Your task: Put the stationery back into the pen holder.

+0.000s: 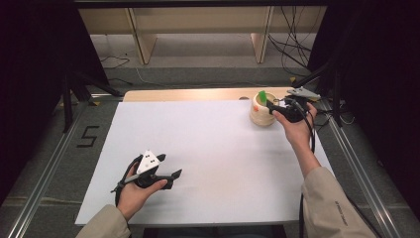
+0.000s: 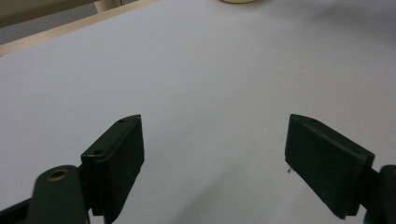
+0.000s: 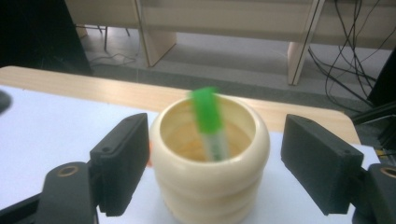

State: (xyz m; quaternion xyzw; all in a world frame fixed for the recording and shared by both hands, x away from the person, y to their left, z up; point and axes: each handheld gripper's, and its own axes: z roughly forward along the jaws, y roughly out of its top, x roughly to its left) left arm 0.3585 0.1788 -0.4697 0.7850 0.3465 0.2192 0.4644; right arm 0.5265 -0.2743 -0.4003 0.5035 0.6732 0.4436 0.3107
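A: Right gripper?
B: Up at about 1 o'clock on the table, held in the right hand. Jaws spread wide, released, nothing pinched. They stand either side of the cream pot in the right gripper view, left jaw close beside the wall, right jaw clear of it.

A: The pot?
B: Ribbed, cream, upright on the white table near the far right corner. In the high view it's just at 9 o'clock from the gripper's tips.

A: Anything in it?
B: A green-capped marker, blurred, standing inside and leaning toward the near rim, cap poking above the top. The jaws don't touch it.

A: Orange bit on the pot?
B: Small orange spot on its left side, too small to tell what it is.

A: Left gripper?
B: Down at 7 o'clock in the high view, in the left hand, well apart from the pot. Jaws open, only bare white table between them. Tips point toward 3 o'clock.

A: Background?
B: Wooden table edge at 12, cables on the floor beyond.
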